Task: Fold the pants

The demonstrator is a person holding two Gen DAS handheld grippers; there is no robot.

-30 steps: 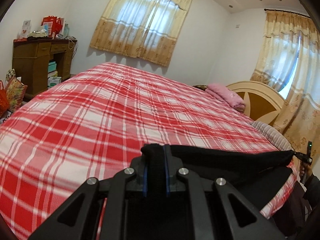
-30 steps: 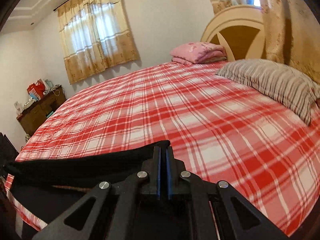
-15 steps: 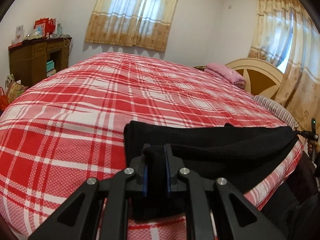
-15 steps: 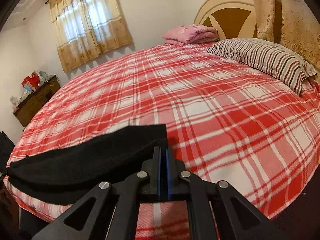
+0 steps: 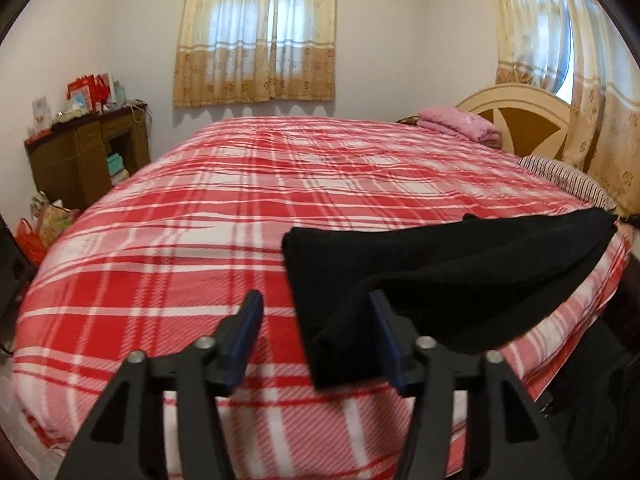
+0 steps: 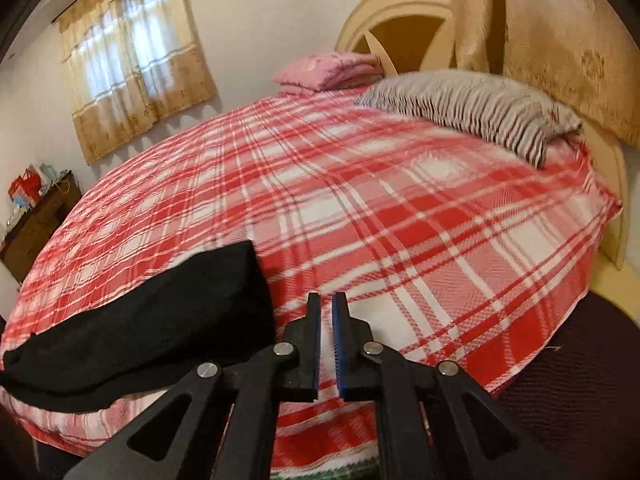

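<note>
Pants (image 5: 440,272): soft, limp, light black fabric lying along near edge of bed (image 5: 240,200).
Left gripper (image 5: 320,340) spread wide; right gripper (image 6: 326,344) slightly parted, empty. Pinch cloth at corners or folded edge.

That big red-and-white plaid bedspread (image 5: 224,248) fills the middle of both views — broad red blocks crossed by thin white and pink lines. The folded black fabric pants (image 5: 440,276) sit plain, no pattern, lower right in the left view and lower left in the right one. Black-framed left gripper (image 5: 316,334) and right gripper (image 6: 326,326) both have blue pads along the fingers. Upper right of the right view has a grey-and-white striped pillow (image 6: 472,108), with a folded pink blanket (image 6: 328,70) beside it. Beige floral curtains (image 5: 256,36) — pale on top, tan lower band. Dark brown wooden cabinet (image 5: 80,156) at left, cream-and-tan headboard (image 5: 520,116) at right.
</note>
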